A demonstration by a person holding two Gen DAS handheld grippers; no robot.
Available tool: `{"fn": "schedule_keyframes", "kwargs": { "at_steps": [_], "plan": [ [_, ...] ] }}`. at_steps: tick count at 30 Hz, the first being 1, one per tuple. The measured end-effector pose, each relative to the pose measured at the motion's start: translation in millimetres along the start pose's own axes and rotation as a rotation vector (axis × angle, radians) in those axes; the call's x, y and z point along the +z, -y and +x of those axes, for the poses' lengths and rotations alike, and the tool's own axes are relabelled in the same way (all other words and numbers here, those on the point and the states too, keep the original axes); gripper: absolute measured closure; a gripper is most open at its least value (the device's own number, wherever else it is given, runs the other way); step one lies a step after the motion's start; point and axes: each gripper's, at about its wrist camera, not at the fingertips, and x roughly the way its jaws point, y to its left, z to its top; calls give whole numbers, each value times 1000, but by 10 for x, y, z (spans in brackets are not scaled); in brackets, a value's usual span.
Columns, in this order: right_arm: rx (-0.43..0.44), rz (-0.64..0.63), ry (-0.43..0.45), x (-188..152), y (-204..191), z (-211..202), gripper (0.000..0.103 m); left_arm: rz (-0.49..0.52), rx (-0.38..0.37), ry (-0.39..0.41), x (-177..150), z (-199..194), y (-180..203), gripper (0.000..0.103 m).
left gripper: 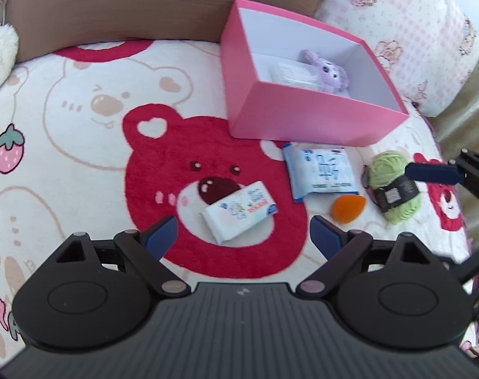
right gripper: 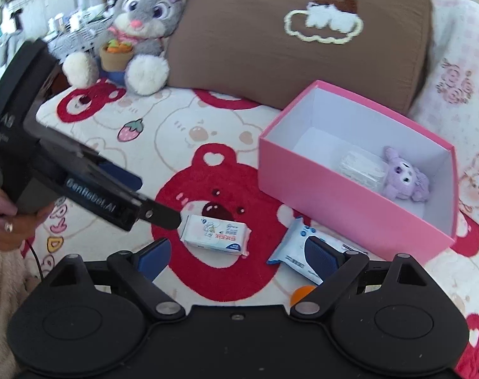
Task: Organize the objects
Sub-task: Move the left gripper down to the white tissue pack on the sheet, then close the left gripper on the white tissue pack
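Both tools stand wide apart at the jaws and hold nothing: the left gripper (left gripper: 241, 237) hangs over the white wipes pack (left gripper: 239, 214) lying on the red bear face of the blanket (left gripper: 81, 126), and the right gripper (right gripper: 239, 254) hovers between that pack and the blue wipes pack (left gripper: 320, 173), its right finger overlapping the blue pack in its own view. The pink box (left gripper: 290, 120) sits just beyond both packs, open, with a purple plush toy (left gripper: 329, 72) and a clear plastic pack (left gripper: 291, 74) already inside. An orange sponge (left gripper: 348, 208) and a ball of green yarn (left gripper: 392, 186) lie near the blue pack, still outside the box. The main risk is crowding: the two grippers point at neighbouring packs, and the left one's body appears close in the right wrist view, so a shared descent may knock them together. The soft packs may also buckle or slide on the plush pile if pinched off-centre, and a finger could dig into the blanket. A careless drop may clip the box's near wall and shove it.
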Motion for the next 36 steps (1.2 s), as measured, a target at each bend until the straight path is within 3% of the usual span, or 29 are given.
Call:
{"fn": "schedule_keyframes", "kwargs": {
  "at_steps": [10, 15, 20, 27, 36],
  "plan": [
    [98, -111, -61, -166, -234, 508, 9, -102, -52, -59, -59, 357, -270, 13],
    [84, -108, -52, -243, -273, 759, 9, -127, -79, -50, -92, 498, -306, 14],
    [64, -196, -55, -309, -361, 961, 9, -146, -94, -18, -69, 584, -372, 14],
    [50, -186, -42, -328, -385, 1161, 9, -169, -130, -2, -51, 664, -467, 15],
    [38, -131, -22, -375, -294, 1319, 9, -176, -112, -36, -85, 827, -453, 38]
  ]
}}
